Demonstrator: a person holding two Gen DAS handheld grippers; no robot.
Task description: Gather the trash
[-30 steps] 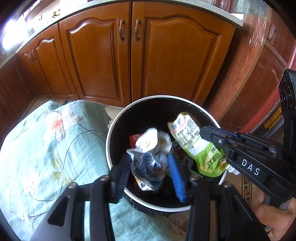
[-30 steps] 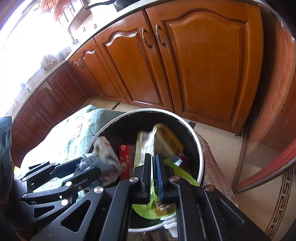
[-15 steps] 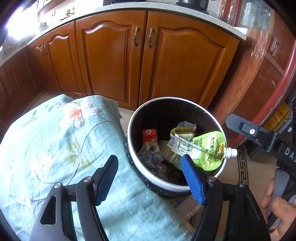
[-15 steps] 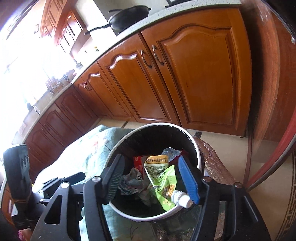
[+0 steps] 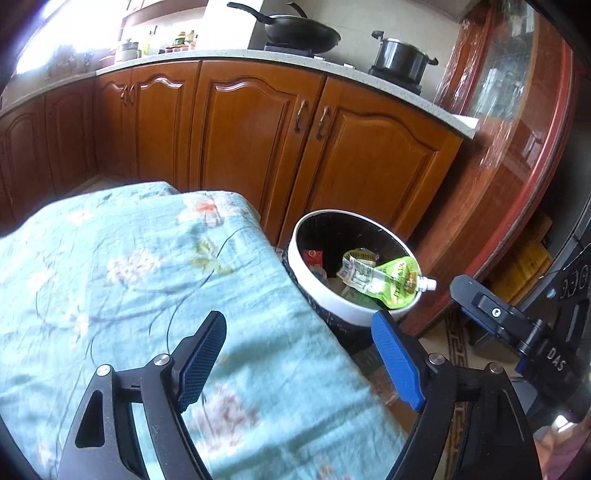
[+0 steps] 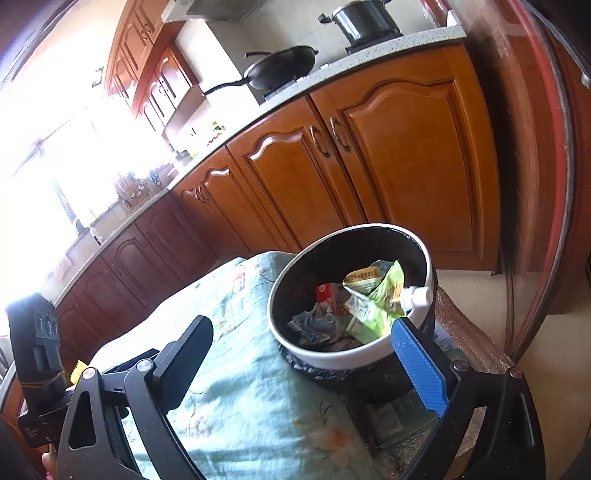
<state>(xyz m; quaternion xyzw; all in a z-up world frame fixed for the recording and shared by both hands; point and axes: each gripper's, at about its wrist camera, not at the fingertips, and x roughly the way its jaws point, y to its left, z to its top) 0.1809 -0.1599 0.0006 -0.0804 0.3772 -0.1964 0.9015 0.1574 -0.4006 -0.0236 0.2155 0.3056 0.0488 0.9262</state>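
Observation:
A round trash bin with a white rim (image 5: 317,295) (image 6: 332,360) stands beside a table. In it lie a green spouted pouch (image 5: 395,282) (image 6: 384,299), a red carton (image 5: 313,256) (image 6: 327,295) and a crumpled grey-blue wrapper (image 6: 314,325). The pouch's white cap rests on the rim. My left gripper (image 5: 299,363) is open and empty above the table's right edge. My right gripper (image 6: 306,365) is open and empty, near side of the bin. The right gripper also shows in the left wrist view (image 5: 517,332), and the left one in the right wrist view (image 6: 37,354).
The table carries a light-blue flowered cloth (image 5: 129,277) (image 6: 229,387). Wooden kitchen cabinets (image 5: 258,147) stand behind the bin. A wok (image 5: 299,31) and a pot (image 5: 399,57) sit on the counter. A wood and glass cabinet (image 5: 517,129) stands to the right.
Both grippers opened and let their trash fall into the bin, the left the crumpled wrapper, the right the green pouch. Both have since pulled up and back from the bin.

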